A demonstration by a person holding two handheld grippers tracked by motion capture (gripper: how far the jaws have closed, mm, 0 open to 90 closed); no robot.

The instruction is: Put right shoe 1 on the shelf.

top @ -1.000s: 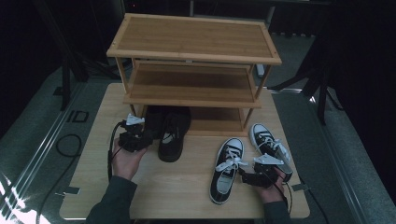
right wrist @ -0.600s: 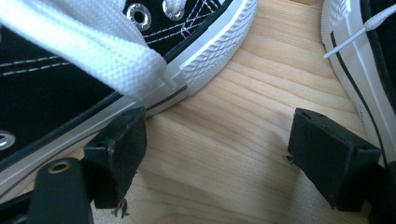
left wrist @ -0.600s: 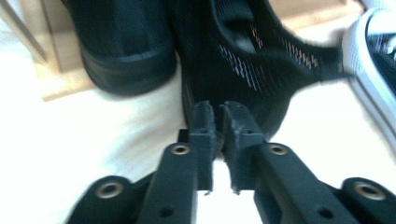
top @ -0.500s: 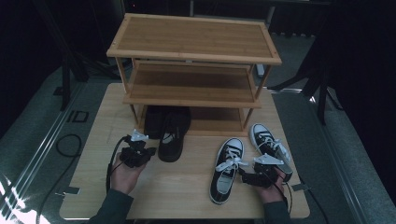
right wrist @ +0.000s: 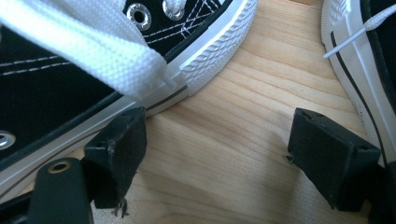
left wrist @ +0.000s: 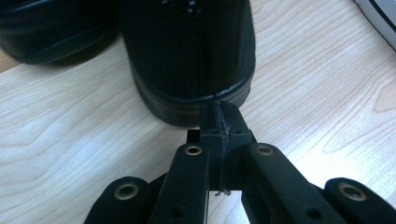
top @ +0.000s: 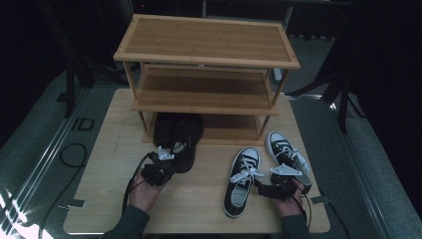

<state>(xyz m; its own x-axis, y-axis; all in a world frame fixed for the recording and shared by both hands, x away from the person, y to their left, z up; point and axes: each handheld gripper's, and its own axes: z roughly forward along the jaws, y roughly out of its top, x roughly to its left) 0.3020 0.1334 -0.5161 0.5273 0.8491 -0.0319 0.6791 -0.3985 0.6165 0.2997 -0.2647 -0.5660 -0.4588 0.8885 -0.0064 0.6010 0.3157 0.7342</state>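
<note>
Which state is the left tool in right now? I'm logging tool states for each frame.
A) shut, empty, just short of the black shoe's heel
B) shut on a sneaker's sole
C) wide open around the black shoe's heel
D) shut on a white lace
A: in the left gripper view the left tool has its jaws pressed together with nothing between them, right in front of the black shoe heel on the wooden table.

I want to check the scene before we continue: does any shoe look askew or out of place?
Slightly. The two black-and-white sneakers are not parallel: the left sneaker lies at a different angle from the right sneaker, with loose white laces. The black shoes sit partly under the bamboo rack. Nothing looks damaged or spilled.
</note>
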